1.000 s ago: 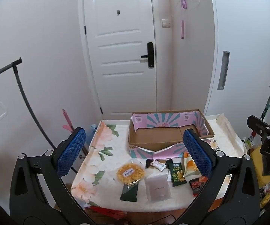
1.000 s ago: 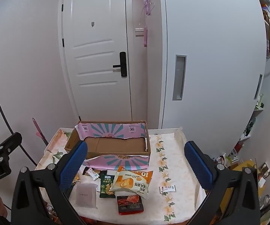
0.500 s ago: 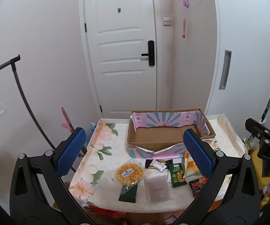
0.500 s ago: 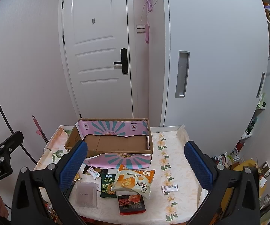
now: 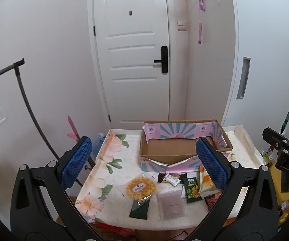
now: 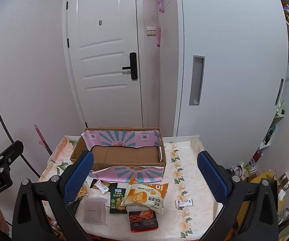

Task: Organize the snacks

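Lying flat, snack packets (image 6: 144, 196) (mixed colours)

One cardboard box (image 6: 124, 156) stands on the worktop (image 6: 186, 172). In front of the box lie eight snack packets: one yellow (image 5: 141, 187), one frosted (image 6: 94, 210), one green (image 6: 117, 199), one orange (image 6: 146, 195), one red (image 6: 143, 220), one dark (image 6: 106, 184), and two small white sachets (image 6: 101, 185) (image 6: 183, 202).
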Tool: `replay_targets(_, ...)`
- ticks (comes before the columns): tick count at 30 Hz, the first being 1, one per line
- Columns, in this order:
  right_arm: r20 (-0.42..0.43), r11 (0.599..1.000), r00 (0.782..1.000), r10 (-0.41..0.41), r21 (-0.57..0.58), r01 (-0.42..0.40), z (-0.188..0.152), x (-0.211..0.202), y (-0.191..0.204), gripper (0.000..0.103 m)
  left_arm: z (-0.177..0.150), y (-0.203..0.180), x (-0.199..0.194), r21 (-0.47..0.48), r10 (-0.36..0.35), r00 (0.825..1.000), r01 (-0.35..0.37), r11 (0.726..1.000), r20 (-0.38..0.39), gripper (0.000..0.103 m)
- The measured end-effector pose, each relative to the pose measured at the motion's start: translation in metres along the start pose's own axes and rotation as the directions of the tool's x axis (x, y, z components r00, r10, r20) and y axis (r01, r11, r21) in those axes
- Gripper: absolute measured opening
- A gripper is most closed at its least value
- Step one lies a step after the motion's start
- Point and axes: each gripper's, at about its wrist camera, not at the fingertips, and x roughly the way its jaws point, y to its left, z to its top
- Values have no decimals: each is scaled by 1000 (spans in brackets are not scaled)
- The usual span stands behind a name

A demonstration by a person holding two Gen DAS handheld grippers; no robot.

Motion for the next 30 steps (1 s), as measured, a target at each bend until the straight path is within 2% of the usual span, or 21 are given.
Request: replay_targets(30, 0, 1000, 1000, 1, 1, -1, 3, -2, 7, 103, 4, -1, -2, 3, -10, 1000, 10, 1000, -1, 103)
